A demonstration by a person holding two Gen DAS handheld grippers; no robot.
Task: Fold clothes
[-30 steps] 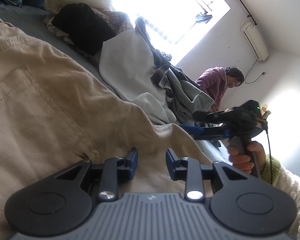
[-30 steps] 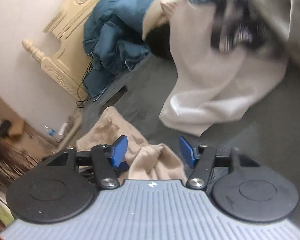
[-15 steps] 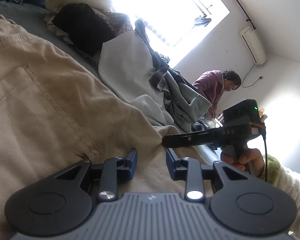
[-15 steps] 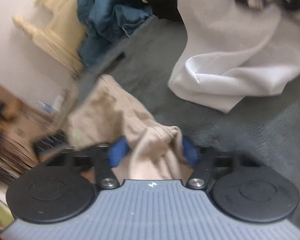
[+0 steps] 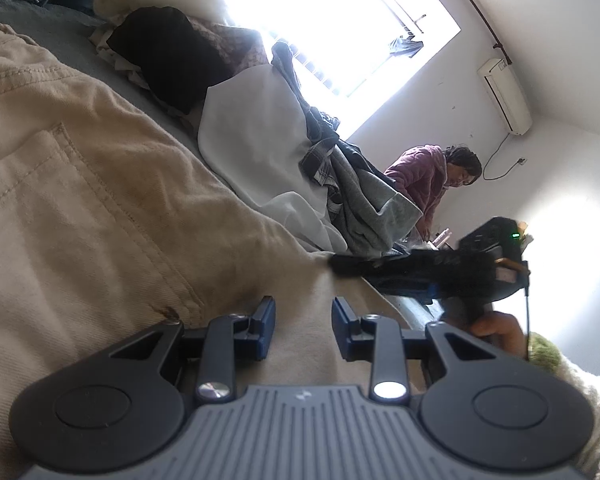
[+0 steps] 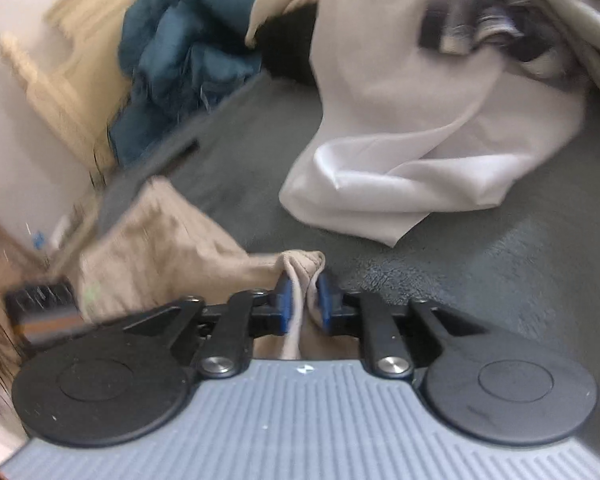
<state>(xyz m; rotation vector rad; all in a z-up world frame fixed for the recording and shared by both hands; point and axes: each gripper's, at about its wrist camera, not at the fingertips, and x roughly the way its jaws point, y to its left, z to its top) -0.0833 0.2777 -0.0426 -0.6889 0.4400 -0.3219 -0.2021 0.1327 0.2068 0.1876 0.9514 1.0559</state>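
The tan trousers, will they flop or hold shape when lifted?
Tan trousers will probably flop: the edge bunches soft as the right hand-held gripper jaws close on it. Likely heavyish; thick stitched seams suggest sturdy cloth.

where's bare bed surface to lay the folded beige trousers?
Free: the grey bedcover ahead and to the right of the right tongs, bordered by the white garment above. A narrower strip runs between the beige trousers and the blue quilt. Crowded: the clothes pile behind the white garment.
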